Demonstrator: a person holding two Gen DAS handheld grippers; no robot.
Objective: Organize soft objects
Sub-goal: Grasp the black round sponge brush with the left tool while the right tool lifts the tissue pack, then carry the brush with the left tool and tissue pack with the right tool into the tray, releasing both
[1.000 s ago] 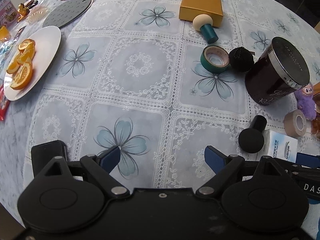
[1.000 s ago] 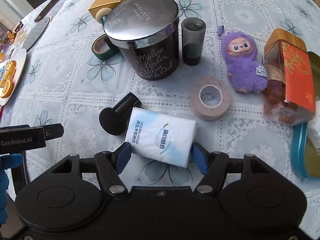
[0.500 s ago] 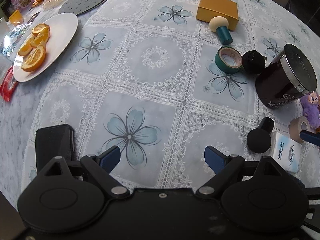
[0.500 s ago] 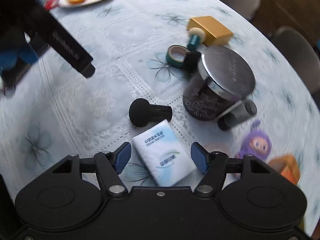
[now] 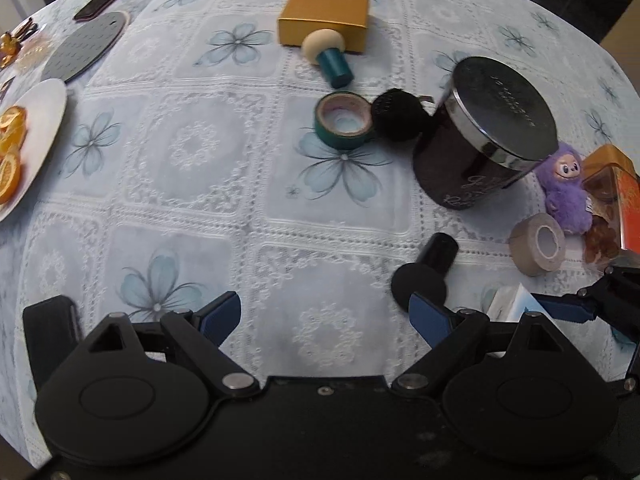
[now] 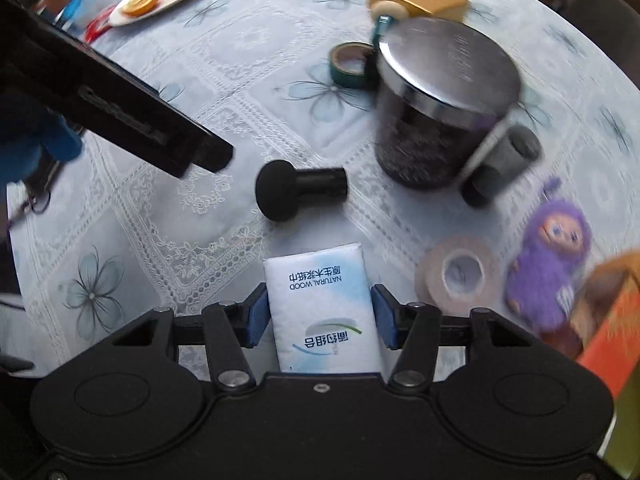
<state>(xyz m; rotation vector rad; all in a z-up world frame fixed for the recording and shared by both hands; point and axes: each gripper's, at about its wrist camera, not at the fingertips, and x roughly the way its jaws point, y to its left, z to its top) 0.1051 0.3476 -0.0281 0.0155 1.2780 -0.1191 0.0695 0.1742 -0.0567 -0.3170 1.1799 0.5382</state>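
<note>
Tissue pack point(image 6: 326, 312) sits between the right gripper's point(image 6: 320, 314) blue pads, low centre of the right wrist view.

Both pads point(image 6: 256, 316) lie right at the pack's long sides, though a firm squeeze can't be told through the blur. Just above the pack lies a black sponge applicator point(image 6: 298, 190) on the lace tablecloth point(image 6: 224, 80); a beige tape roll point(image 6: 458, 276) and a purple plush toy point(image 6: 550, 264) sit to the lower right, and a dark jar with a metal lid point(image 6: 444, 108) stands upper right. In the left wrist view, the left gripper point(image 5: 326, 314) hangs spread wide over bare cloth, holding nothing. Above it: a green tape roll point(image 5: 344, 120) touching a black ball point(image 5: 398, 114), then a gold box point(image 5: 326, 16). A plate of orange slices point(image 5: 36, 136) sits at the left edge.
</note>
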